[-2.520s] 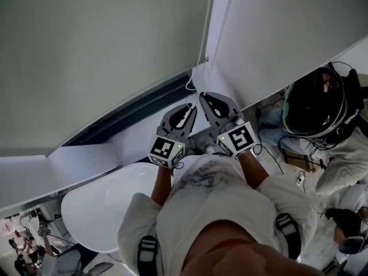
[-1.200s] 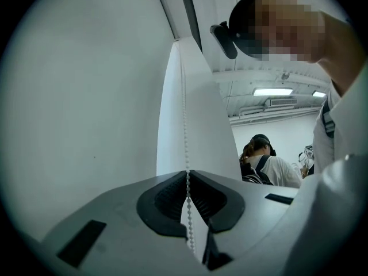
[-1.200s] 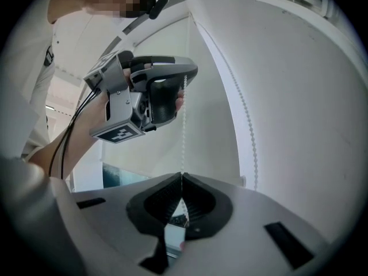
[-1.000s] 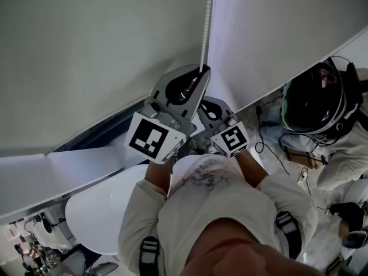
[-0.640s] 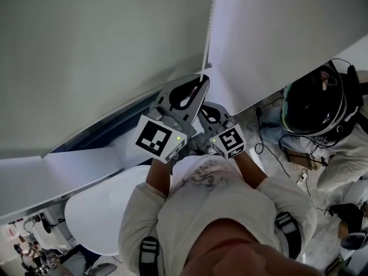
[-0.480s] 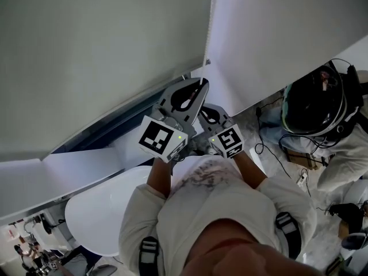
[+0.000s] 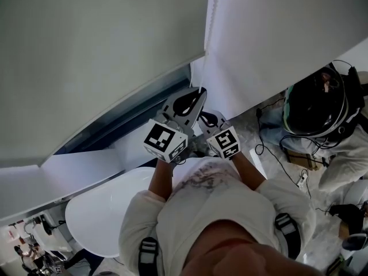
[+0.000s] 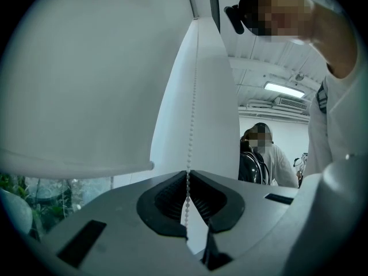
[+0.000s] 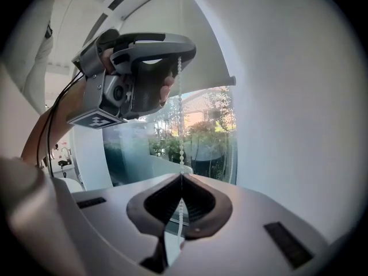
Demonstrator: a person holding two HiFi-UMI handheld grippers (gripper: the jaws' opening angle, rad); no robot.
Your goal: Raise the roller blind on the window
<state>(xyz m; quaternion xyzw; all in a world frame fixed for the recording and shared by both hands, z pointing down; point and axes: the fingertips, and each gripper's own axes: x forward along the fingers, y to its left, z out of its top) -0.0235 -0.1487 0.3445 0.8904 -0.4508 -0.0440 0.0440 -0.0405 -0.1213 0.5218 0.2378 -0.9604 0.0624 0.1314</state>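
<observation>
Pale grey fabric roller blind [image 7: 103, 56], top cut off, covers the window save a dark glass strip [image 7: 132, 115] at its lower edge. Black helmet [image 7: 315, 99] stands right. Grey left gripper [image 8: 187, 172] half hides grey right gripper [image 9: 181, 176]; each pinches the white bead chain [image 7: 209, 22] beside the blind's right edge.

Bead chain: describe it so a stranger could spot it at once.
Start at the large left roller blind. Along its right edge hangs the bead chain, a thin white string of tiny balls. It alone is pinched in the left claw and right claw.
</observation>
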